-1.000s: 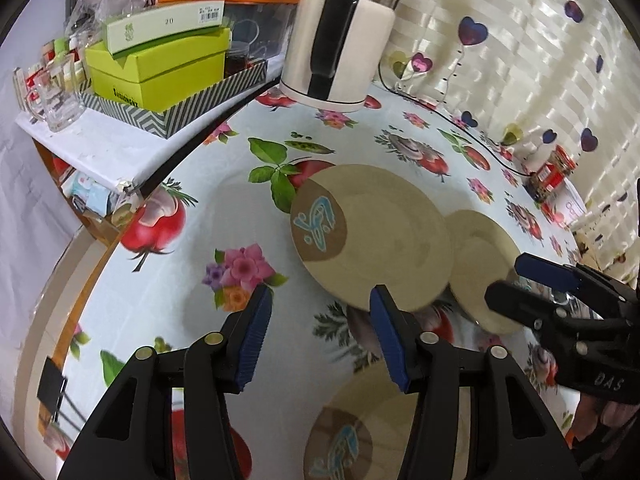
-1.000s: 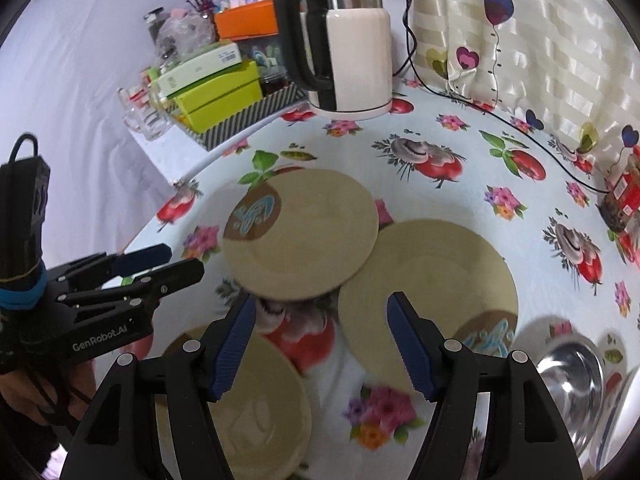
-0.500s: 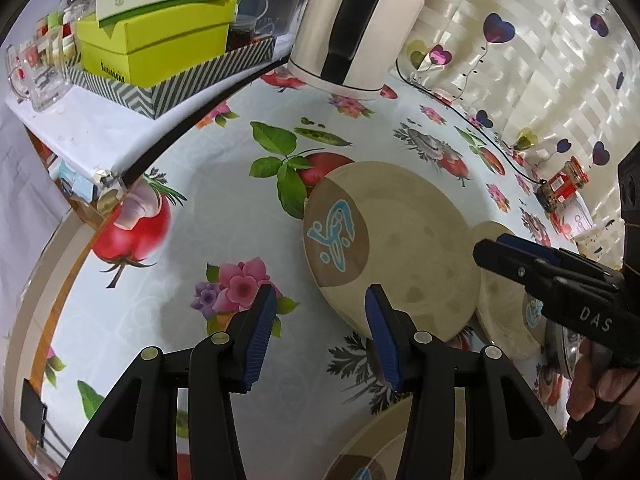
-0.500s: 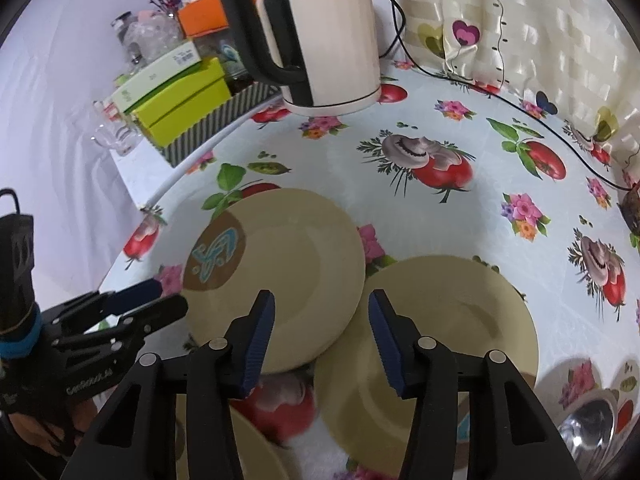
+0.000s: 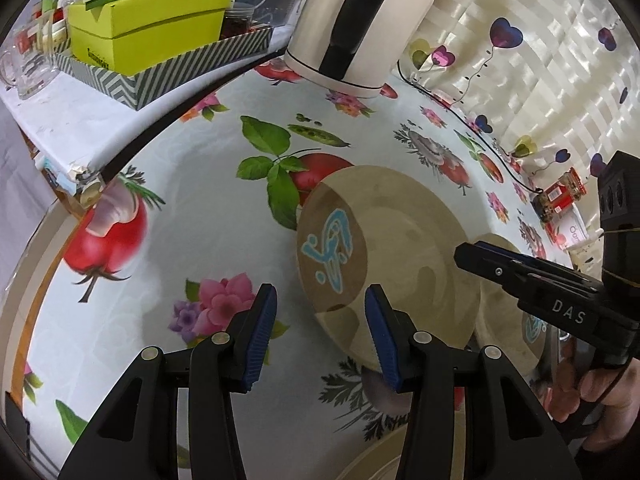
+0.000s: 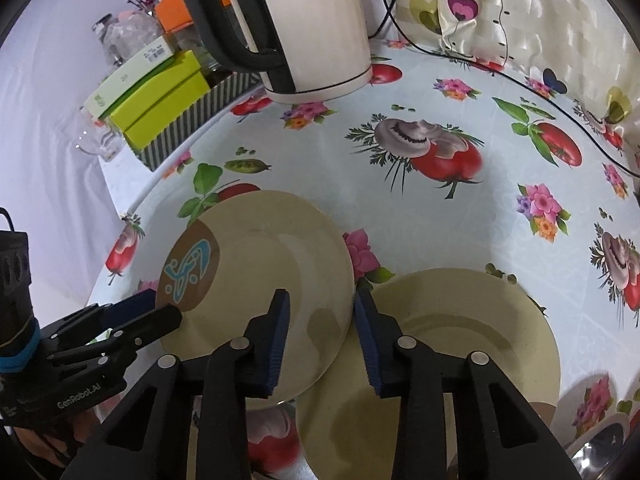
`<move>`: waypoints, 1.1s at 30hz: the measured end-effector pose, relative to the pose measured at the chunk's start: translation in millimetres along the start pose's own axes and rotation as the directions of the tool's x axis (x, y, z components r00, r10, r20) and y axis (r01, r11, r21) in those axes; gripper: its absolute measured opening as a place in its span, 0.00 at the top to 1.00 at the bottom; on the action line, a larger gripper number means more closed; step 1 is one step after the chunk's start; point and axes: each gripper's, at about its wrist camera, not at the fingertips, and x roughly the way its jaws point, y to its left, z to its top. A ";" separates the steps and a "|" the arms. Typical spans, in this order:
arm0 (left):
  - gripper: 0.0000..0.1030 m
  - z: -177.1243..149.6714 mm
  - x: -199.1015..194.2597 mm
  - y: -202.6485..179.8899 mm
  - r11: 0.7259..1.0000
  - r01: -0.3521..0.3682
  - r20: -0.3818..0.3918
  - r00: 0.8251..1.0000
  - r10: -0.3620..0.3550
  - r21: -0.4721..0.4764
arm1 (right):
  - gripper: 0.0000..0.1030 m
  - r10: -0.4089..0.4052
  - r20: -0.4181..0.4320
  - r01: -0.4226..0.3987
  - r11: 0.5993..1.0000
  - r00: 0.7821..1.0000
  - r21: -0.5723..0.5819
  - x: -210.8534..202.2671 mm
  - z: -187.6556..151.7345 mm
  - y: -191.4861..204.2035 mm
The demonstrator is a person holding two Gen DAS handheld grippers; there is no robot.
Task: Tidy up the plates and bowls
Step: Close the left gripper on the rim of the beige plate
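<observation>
Currently my right claw (image 6: 318, 320) is closing over the right rim of the tan plate with the blue emblem (image 6: 256, 280); the rim sits between the pads, and I can't tell whether they touch it yet. That plate lies on the table (image 6: 460, 208), its right edge overlapping a second tan plate (image 6: 460, 344). My left claw (image 5: 318, 330) is wide open with nothing in it, hovering over the cloth just beside the emblem plate's near-left edge. A third plate's rim (image 5: 376, 460) shows at the bottom of the left wrist view. A steel bowl (image 6: 600, 448) sits at the far lower right in the right wrist view. The kettle (image 6: 308, 20) stands at the back of the table, green boxes (image 6: 156, 96) on a shelf to its left.
</observation>
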 end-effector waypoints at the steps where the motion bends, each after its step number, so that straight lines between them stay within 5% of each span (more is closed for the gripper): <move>1: 0.54 0.6 1.2 -1.1 1.000 0.008 0.001 1.000 -0.008 -0.001 | 0.71 0.000 0.000 0.000 1.000 1.000 0.002 0.6 0.8 -0.6; 10: 0.55 4.1 5.7 -3.5 0.998 0.053 0.003 0.999 -0.053 -0.016 | 0.73 0.022 0.006 -0.022 1.000 1.000 0.008 2.5 7.5 -4.0; 18: 0.74 1.9 3.0 2.4 1.000 0.014 0.013 1.000 -0.014 -0.023 | 0.74 0.017 -0.006 -0.017 1.000 1.000 -0.007 8.5 12.6 -2.1; 33: 0.77 -1.2 -6.5 16.4 0.996 0.064 0.057 0.997 -0.060 -0.067 | 0.75 0.039 -0.009 -0.039 0.999 0.999 0.004 12.6 13.0 -1.4</move>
